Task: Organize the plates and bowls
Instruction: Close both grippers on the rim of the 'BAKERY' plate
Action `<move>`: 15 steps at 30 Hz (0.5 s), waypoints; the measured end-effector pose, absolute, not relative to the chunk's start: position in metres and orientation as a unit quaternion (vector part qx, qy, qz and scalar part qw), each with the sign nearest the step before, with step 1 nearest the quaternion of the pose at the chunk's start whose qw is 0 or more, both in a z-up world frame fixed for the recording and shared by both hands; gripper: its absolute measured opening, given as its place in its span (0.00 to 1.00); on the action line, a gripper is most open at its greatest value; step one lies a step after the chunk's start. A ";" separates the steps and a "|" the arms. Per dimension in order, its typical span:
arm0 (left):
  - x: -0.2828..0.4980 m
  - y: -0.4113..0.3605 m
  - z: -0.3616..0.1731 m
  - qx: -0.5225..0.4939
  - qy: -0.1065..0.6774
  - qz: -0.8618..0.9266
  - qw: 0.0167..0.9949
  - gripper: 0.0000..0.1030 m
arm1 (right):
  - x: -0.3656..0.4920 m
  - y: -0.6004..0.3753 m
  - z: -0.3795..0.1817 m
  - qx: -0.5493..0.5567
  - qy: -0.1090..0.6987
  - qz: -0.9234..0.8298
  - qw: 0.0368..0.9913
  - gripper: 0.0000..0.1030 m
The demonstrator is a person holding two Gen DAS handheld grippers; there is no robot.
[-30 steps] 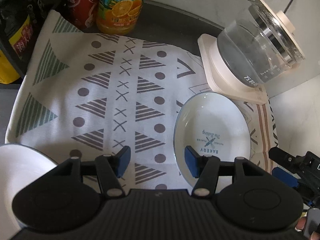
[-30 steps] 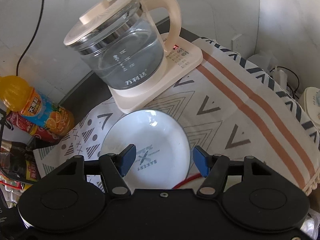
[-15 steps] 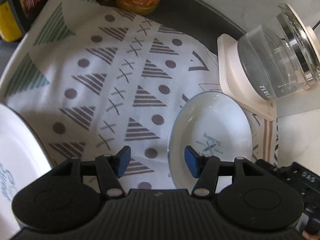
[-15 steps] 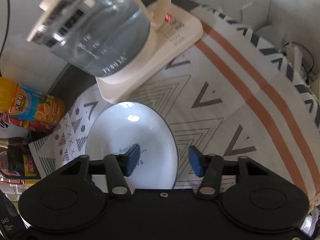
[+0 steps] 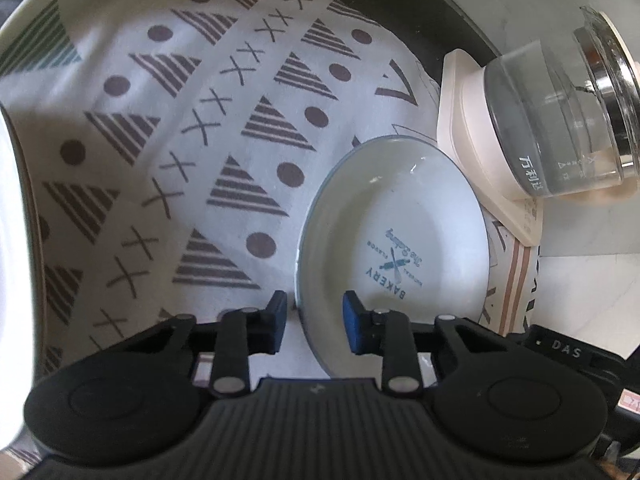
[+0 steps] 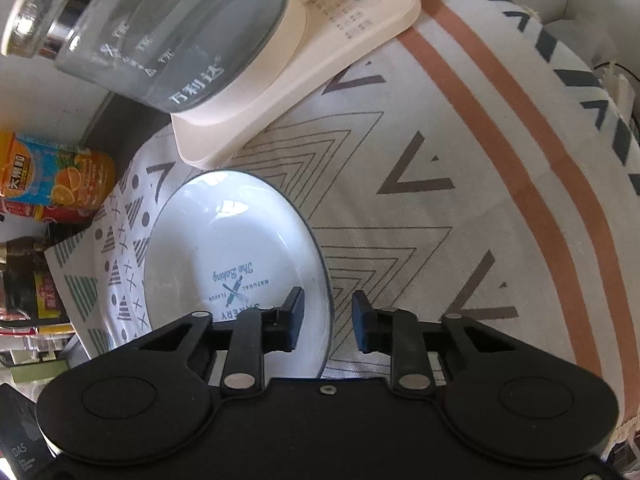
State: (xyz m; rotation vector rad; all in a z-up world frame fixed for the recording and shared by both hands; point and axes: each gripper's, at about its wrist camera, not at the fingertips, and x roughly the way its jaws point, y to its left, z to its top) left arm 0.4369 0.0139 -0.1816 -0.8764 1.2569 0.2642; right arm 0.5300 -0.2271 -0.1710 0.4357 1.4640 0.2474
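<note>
A white plate with a dark rim and a blue "BAKERY" print (image 5: 404, 236) lies on the patterned cloth (image 5: 180, 152), next to the kettle base. My left gripper (image 5: 314, 316) is open, low over the cloth, with the plate's left rim between its fingers. In the right wrist view the same plate (image 6: 224, 248) shows, and my right gripper (image 6: 328, 322) is open with the plate's right rim between its fingers. Neither grips it. A second white dish (image 5: 10, 280) shows at the left edge of the left wrist view.
A glass kettle (image 6: 160, 32) on a cream base (image 6: 320, 56) stands just behind the plate. An orange drink bottle (image 6: 52, 176) and other bottles stand at the back left. The wall is close behind.
Both grippers have come down and closer to the plate. The left now straddles its left rim, the right its right rim. Both have narrowed a little but stay open.
</note>
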 end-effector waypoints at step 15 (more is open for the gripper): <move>0.429 0.008 -0.189 -0.427 0.547 0.148 0.704 0.14 | 0.552 -0.220 -0.189 0.192 0.699 0.138 0.675 0.17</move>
